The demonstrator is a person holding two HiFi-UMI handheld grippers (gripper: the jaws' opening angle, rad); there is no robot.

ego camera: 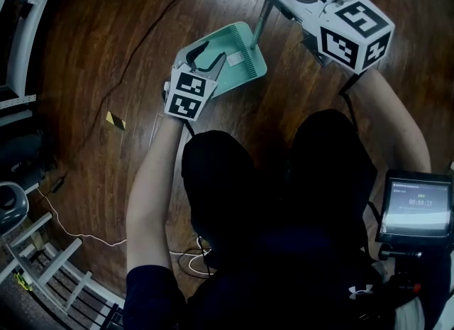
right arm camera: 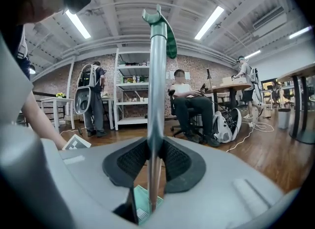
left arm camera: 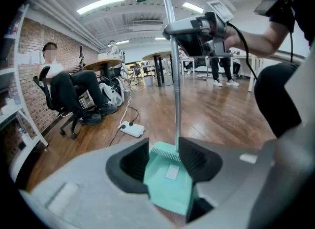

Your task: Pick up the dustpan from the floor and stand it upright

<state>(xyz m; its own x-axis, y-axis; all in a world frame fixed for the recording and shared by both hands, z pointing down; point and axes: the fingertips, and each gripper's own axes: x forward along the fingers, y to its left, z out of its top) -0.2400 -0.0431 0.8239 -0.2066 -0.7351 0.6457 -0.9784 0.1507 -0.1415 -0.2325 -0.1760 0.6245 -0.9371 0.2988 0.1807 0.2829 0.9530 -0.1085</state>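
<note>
On the dustpan, a white label, illegible.

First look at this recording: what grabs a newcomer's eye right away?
A mint-green dustpan sits on the dark wooden floor, top centre of the head view, with the left gripper closed on it. Its metal handle rises steeply, clamped in the right gripper, whose black-and-white marker cube stands out.

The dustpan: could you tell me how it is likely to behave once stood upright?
The dustpan looks like thin plastic, so probably light. Its long metal pole towers over the small pan, so it may tip easily. The smooth pole could slip or twist in the right hand-held gripper.
</note>
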